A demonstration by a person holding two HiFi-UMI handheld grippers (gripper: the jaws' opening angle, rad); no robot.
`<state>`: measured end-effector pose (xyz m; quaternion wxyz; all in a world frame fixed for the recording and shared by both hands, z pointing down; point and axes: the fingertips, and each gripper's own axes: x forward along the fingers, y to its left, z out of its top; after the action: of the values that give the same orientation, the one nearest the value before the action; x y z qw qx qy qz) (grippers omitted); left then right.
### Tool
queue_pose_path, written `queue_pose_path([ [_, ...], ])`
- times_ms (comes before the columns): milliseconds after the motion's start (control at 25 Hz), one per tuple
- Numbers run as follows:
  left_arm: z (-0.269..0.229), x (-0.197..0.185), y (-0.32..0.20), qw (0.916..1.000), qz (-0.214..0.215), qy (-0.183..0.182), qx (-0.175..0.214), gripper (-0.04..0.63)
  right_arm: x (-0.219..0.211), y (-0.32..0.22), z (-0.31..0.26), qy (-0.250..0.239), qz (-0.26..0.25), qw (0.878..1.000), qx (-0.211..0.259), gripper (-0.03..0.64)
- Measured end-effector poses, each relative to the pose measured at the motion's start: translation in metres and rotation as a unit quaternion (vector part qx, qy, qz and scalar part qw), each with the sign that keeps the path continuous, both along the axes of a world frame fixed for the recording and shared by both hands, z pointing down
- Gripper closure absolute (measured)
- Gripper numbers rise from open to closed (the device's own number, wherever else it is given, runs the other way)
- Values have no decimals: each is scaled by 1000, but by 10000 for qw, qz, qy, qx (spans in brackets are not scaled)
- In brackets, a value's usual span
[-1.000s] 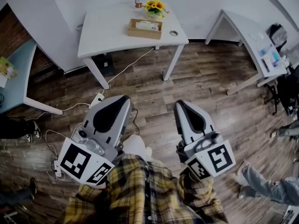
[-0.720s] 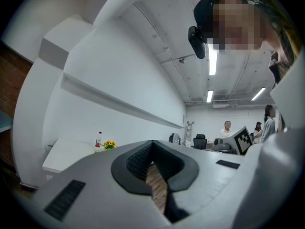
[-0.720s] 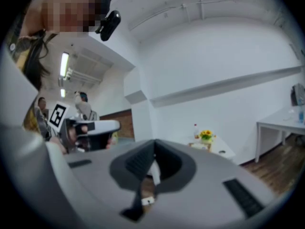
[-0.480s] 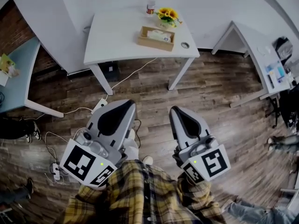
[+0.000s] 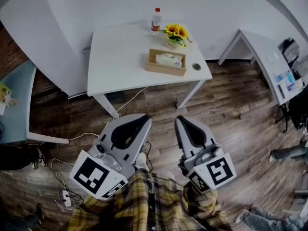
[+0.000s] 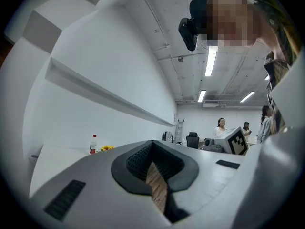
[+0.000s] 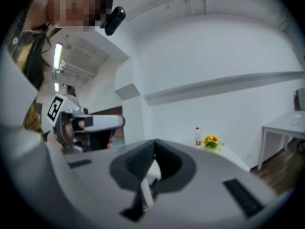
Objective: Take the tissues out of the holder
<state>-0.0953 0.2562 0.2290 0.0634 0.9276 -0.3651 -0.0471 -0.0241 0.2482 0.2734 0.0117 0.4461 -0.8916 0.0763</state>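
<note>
Approach phase; nothing grasped yet.

Left hand-held gripper (image 5: 140,121): jaws fully together, nothing between the pads. Only a sliver of wooden floor (image 5: 231,109) shows through the notch in its own view. Right hand-held gripper (image 5: 181,121): jaws also look closed and empty, though its own view is soft, so a hairline gap cannot be ruled out. Both are held level and side by side over the floor, well apart from the tabletop (image 5: 120,52) ahead.

Task item: the tissues (image 5: 169,59) sit inside the open wooden holder (image 5: 166,70), on the right part of the tabletop near its front edge. Sunflowers (image 5: 176,31) stand just behind the holder, and a bottle (image 5: 156,20) stands further back to the left.

Judgement on doing the step well:
- Close the distance first and stop square to the holder's long side.
- Open one set of jaws before reaching in, not over the tissues.
- Come down from above onto the raised white middle and pinch the paper only.
- The holder looks light. Rest the other closed gripper on its rim to stop it lifting.
- Keep clear of the flowers behind; a sweep from the back could tip them.
</note>
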Motion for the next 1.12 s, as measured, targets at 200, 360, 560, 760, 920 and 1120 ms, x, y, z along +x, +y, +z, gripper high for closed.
queue_pose_path([
  [200, 10, -3, -32, 9997, 108, -5, -223, 578, -8, -32, 4, -34, 114, 9999, 41, 606],
  [360, 17, 0, -60, 9995, 106, -69, -290, 577, -1, -60, 7, -112, 183, 9998, 11, 607],
  [560, 16, 17, -111, 9999, 2, -117, -85, 578, 18, -107, 8, -155, 54, 9999, 44, 607],
  [760, 4, 38, -169, 9996, -262, -116, -16, 578, 42, -162, 3, 37, -224, 9997, 5, 607],
  [920, 0, 57, -201, 9990, -449, -49, -75, 578, 57, -193, -4, 92, -512, 9986, -8, 606],
  [1120, 6, 68, -228, 9978, -644, -44, -144, 578, 68, -216, 2, 192, -720, 9972, -62, 607],
])
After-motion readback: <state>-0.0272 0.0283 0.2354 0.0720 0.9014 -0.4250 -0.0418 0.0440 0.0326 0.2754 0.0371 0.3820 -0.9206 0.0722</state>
